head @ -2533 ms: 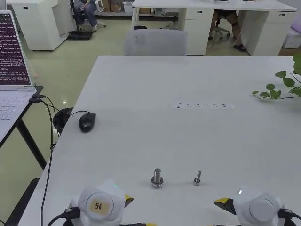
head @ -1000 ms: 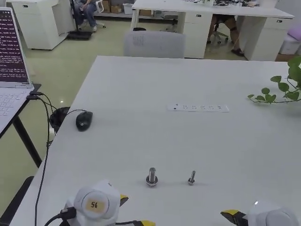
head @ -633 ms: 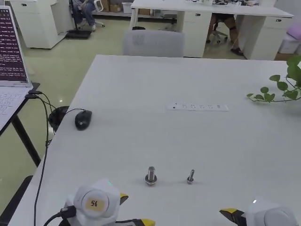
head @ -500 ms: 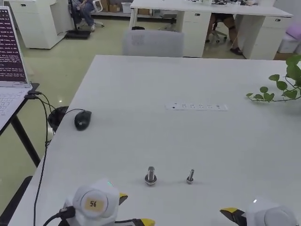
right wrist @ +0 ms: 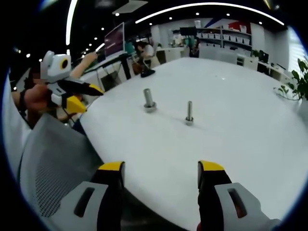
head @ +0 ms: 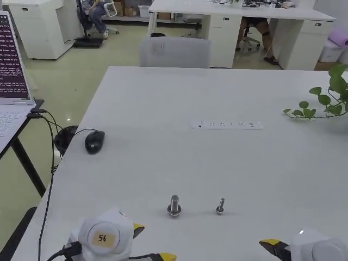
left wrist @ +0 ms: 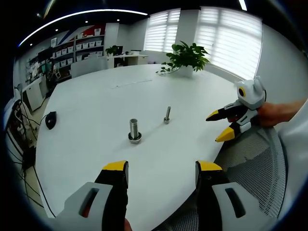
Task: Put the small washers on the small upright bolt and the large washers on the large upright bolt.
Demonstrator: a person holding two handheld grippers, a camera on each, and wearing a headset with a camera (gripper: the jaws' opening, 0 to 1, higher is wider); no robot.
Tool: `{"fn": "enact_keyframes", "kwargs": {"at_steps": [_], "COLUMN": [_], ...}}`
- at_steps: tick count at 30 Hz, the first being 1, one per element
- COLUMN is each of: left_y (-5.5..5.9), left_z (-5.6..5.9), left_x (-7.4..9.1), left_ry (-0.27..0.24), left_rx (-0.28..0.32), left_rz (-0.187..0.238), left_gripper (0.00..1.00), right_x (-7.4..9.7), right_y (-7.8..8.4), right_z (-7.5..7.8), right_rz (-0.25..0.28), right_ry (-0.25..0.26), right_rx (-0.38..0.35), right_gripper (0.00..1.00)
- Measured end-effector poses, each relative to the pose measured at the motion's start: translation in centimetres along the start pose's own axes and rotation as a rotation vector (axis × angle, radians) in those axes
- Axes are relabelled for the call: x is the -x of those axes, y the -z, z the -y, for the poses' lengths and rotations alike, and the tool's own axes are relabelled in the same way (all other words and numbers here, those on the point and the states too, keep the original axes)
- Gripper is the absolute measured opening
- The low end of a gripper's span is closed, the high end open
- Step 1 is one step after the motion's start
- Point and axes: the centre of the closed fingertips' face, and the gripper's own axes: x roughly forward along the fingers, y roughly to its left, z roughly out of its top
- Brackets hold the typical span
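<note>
Your left gripper and right gripper, jaws apart, hover at the table's near edge, facing the large bolt and small bolt.

At the head view's bottom edge, the left gripper is cut off below its round white body, while the right gripper shows little more than one yellow tip and a white dome. The laptop runs off the left edge, its screen text too small to read, and the plant is clipped at the right. How many washers, if any, sit at the foot of the large bolt or the small bolt cannot be made out. The table hides the chair below its back. In the left gripper view, the hand holding the right gripper runs off the right edge.
</note>
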Motion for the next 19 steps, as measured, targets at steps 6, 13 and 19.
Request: {"fn": "enact_keyframes", "kwargs": {"at_steps": [6, 13, 19], "left_y": [0.03, -0.12, -0.42], "left_z": [-0.03, -0.04, -0.24], "left_x": [0.01, 0.00, 0.13], "left_ry": [0.002, 0.001, -0.008], "left_rx": [-0.002, -0.002, 0.013], "left_rz": [-0.001, 0.003, 0.019], "left_gripper": [0.56, 0.56, 0.56], "right_x": [0.46, 0.70, 0.71], "right_y": [-0.17, -0.59, -0.53], "right_z": [0.41, 0.75, 0.91], "right_rz": [0.004, 0.007, 0.001], "right_ry": [0.014, 0.023, 0.026], "right_rx": [-0.002, 0.008, 0.016], "right_gripper": [0.63, 0.63, 0.63]}}
